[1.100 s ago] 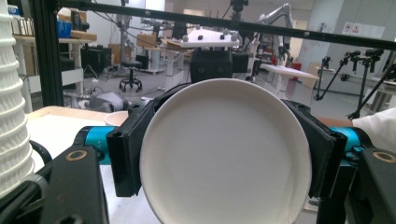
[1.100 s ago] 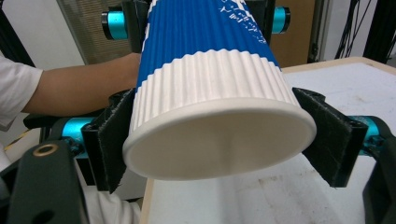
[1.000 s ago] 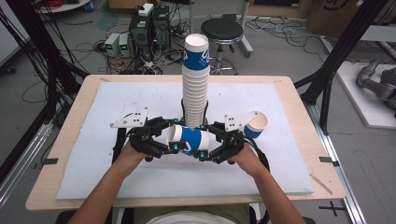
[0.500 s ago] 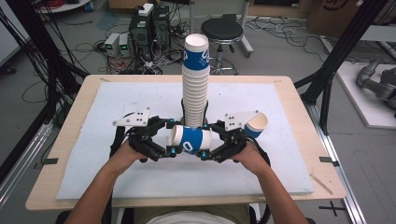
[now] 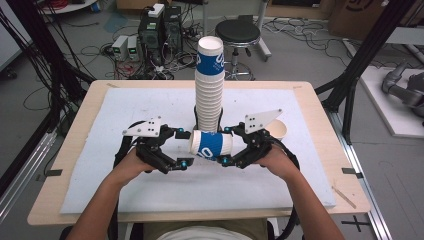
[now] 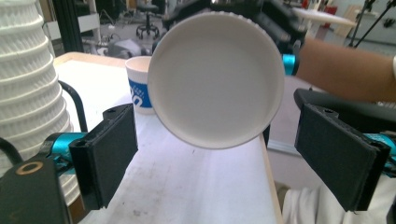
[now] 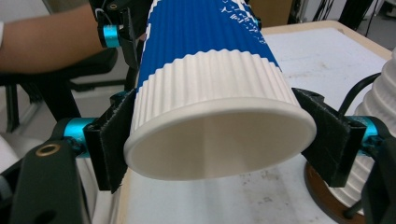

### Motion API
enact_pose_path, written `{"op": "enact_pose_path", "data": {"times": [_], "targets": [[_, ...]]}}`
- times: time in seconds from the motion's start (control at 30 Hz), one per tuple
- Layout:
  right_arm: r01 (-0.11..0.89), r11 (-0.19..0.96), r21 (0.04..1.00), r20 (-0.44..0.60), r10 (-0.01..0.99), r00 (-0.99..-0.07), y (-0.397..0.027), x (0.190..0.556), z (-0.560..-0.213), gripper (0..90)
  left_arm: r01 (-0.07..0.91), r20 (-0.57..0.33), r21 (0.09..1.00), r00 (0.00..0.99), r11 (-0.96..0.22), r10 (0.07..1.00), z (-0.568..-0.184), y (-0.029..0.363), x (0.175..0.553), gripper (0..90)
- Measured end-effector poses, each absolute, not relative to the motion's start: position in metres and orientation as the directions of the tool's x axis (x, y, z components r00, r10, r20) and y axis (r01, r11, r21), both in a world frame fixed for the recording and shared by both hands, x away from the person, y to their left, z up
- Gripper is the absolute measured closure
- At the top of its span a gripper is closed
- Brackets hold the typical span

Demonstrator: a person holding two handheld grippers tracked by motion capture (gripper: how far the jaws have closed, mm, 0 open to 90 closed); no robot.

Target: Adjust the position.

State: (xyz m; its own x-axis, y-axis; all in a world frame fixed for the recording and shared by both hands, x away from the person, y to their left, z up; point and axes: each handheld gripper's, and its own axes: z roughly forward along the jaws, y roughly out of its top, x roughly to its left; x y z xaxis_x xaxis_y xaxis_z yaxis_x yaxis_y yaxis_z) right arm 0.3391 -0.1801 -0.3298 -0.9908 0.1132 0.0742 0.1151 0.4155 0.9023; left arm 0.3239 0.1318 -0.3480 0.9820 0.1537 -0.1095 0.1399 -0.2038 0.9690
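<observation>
Cup [image 5: 211,145], blue and white with a ribbed paper wall, lies on its side in the air above the desk [image 5: 310,100], just in front of the tall stack of cups [image 5: 210,85]. The right gripper [image 5: 227,145] pinches it near the open rim, its fingers [image 7: 109,140] pressed against both sides of the wall. The left gripper [image 5: 182,148], at nine o'clock from the cup, has its fingers [image 6: 107,149] spread wide on either side of the cup's white base without touching it.

The thin wall is the main risk: a hard pinch by the rim could crush it oval or crease it. If the left fingers close on the tapered base, they may slide off toward the narrow end, or twist the cup out of the right grip. The stack stands very close at twelve o'clock, and a knock from either gripper or its cable could topple it. Another cup [image 5: 277,131] stands at two o'clock behind the right gripper, seemingly within reach of an elbow swing, though the gap is hard to judge.
</observation>
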Motion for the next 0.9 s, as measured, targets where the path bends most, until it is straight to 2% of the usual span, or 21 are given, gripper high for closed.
{"op": "enact_pose_path", "data": {"times": [0.4,0.9], "targets": [[0.070,0.570,0.818,0.012,0.105,-0.994,-0.168,0.346,-0.305,20.0,0.122,-0.084,0.963,0.983,-0.239,0.165,-0.346,0.133,0.323,13.1],[-0.014,0.741,0.671,-0.037,0.014,-0.999,-0.141,0.346,-0.289,20.1,0.103,-0.061,0.952,0.987,-0.289,0.151,-0.346,0.128,0.321,13.2]]}}
